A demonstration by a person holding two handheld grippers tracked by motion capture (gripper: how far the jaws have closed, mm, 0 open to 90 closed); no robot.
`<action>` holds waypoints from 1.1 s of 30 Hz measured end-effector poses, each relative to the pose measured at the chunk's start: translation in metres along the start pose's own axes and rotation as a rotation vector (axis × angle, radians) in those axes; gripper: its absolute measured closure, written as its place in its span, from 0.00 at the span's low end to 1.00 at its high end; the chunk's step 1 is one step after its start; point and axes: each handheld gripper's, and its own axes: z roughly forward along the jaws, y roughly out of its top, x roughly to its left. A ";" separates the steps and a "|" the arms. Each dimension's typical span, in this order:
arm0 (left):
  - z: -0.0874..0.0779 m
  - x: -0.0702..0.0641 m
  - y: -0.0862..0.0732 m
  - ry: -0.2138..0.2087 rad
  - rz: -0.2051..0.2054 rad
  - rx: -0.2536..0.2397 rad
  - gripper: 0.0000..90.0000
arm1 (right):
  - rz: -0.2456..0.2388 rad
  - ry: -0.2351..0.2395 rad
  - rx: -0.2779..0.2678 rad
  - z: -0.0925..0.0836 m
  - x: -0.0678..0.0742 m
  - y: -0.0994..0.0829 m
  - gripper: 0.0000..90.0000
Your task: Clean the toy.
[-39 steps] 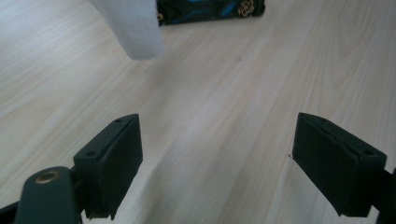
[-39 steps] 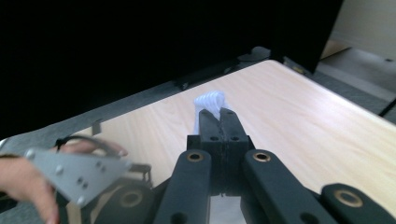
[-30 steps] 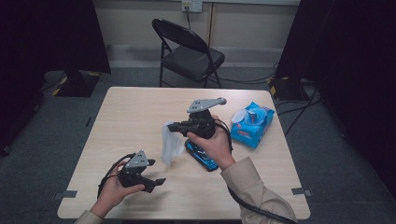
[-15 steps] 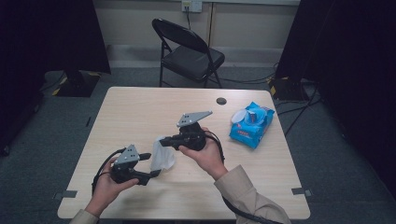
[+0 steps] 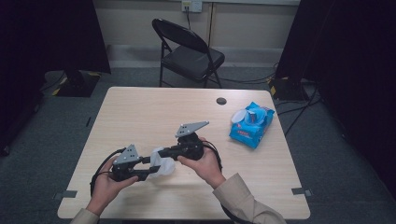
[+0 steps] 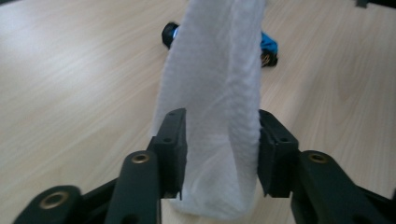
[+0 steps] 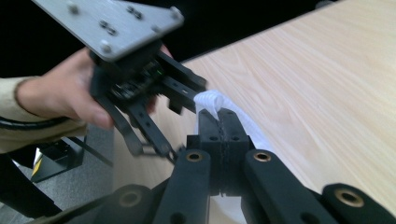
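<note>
Right claw (image 5: 161, 153) pinches the white wipe (image 6: 212, 116); left claw (image 5: 152, 171), closing, flanks it level.

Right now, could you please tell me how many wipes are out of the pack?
1: the white wipe, stretched between the two grippers above the table's near edge. More may be hidden inside the blue pack.

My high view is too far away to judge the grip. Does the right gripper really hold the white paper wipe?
Observer: Yes. The right gripper is shut on the white textured paper wipe and pinches one end of it.
Operator: And the left gripper?
Observer: The left gripper has just been closing. The wipe hangs between its pads, not yet squeezed flat.
Operator: Is anything behind the wipe?
Observer: A small blue and black object lies on the light wooden table.
</note>
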 end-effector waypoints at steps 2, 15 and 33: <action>0.001 0.001 -0.001 -0.003 -0.019 0.006 0.69 | 0.025 -0.004 -0.001 -0.001 -0.006 -0.009 1.00; 0.013 -0.003 -0.003 0.016 -0.056 0.103 0.94 | 0.012 -0.202 -0.002 -0.020 -0.022 -0.054 0.45; 0.029 -0.004 -0.014 0.005 -0.080 0.186 0.91 | 0.038 -0.538 0.056 -0.077 -0.050 -0.132 0.18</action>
